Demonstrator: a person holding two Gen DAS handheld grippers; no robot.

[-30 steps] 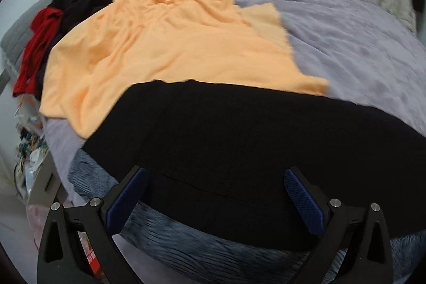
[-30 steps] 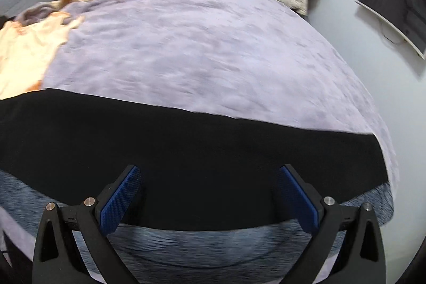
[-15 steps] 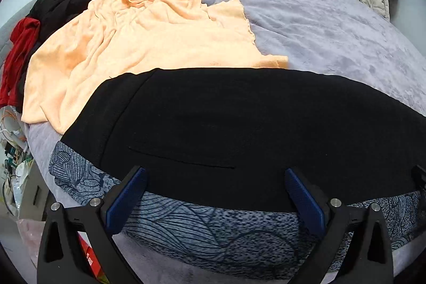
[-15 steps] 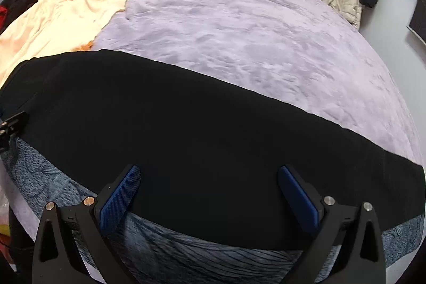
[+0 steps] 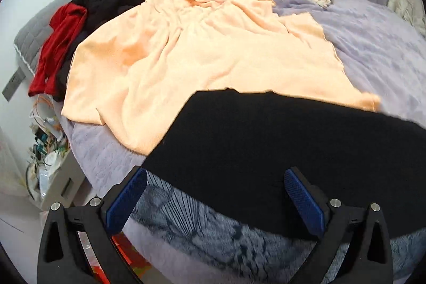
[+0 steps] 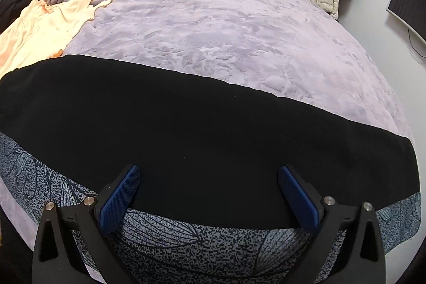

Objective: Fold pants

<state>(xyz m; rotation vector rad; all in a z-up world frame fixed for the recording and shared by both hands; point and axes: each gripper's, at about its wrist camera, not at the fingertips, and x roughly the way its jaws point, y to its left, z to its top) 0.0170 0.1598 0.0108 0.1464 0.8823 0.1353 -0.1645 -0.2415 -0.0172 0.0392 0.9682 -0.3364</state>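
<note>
Left view swung back leftward since half a second ago. Black pants flat along bed's near edge. Left gripper and right gripper: spread wide, empty, above pants.

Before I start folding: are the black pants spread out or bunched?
Spread out: the black pants lie flat in a long band across the bed, no bunching visible.

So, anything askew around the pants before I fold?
One thing: the black pants overlap the orange garment's near edge at their left end. Both grippers, left and right, hang open, holding nothing.
</note>
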